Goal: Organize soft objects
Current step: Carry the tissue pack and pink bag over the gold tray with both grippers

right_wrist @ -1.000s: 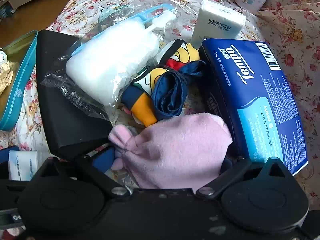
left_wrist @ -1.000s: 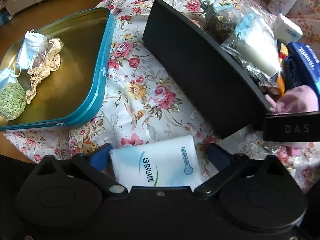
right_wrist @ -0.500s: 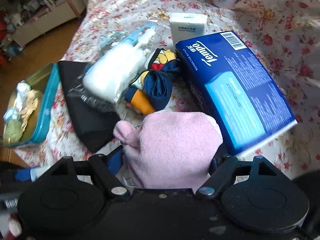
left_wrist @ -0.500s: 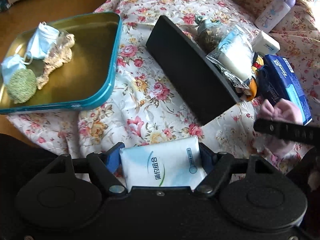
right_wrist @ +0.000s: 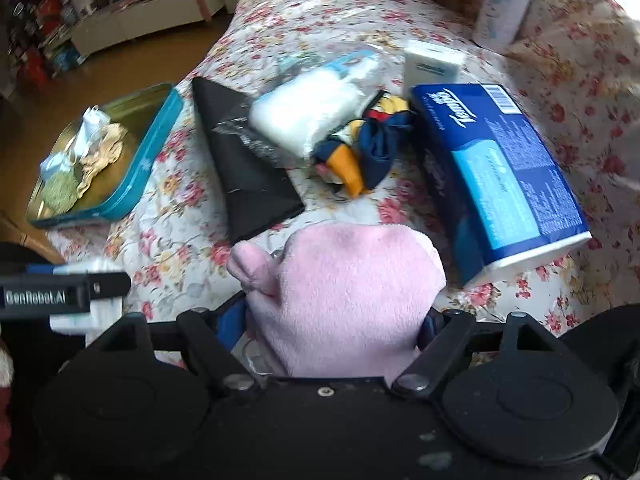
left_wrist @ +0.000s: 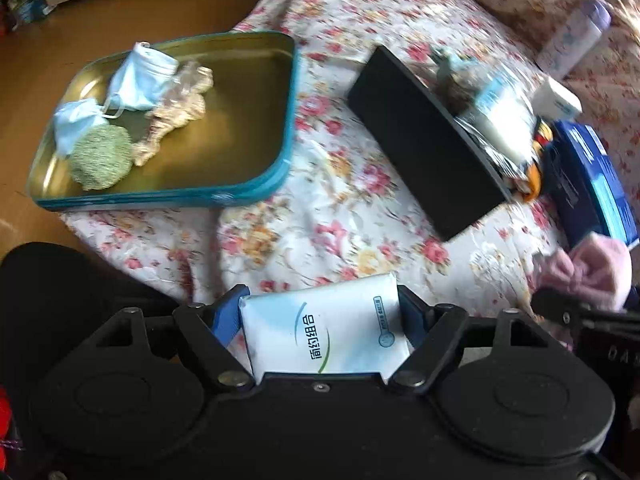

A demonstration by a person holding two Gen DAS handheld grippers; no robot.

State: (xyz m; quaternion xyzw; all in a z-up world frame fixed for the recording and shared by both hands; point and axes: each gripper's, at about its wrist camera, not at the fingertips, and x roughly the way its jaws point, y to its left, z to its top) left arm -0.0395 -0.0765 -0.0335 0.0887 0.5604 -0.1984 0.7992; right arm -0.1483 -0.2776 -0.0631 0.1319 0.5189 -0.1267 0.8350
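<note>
My left gripper [left_wrist: 320, 312] is shut on a white tissue pack [left_wrist: 324, 336] with a green and blue print, held above the flowered bedspread. My right gripper [right_wrist: 340, 316] is shut on a pink plush cloth [right_wrist: 344, 292], also lifted off the bed. That pink cloth [left_wrist: 592, 272] shows at the right edge of the left wrist view, and the white tissue pack [right_wrist: 96, 308] at the left edge of the right wrist view. A teal tin tray [left_wrist: 256, 188] at the left holds face masks [left_wrist: 136, 80], a lace cloth [left_wrist: 176, 116] and a green scrubber [left_wrist: 100, 156].
A black board [right_wrist: 248, 168] lies on the bed with a bagged white roll [right_wrist: 308, 116] on it. Beside them are coloured socks [right_wrist: 360, 148], a blue Tempo tissue box [right_wrist: 500, 168], a small white pack [right_wrist: 432, 64] and a bottle [left_wrist: 572, 40]. Wooden floor lies beyond the bed's left edge.
Both grippers closed on their items and rose: the tissue pack and the pink cloth left the bedspread. More of the bed and the tray came into both views.
</note>
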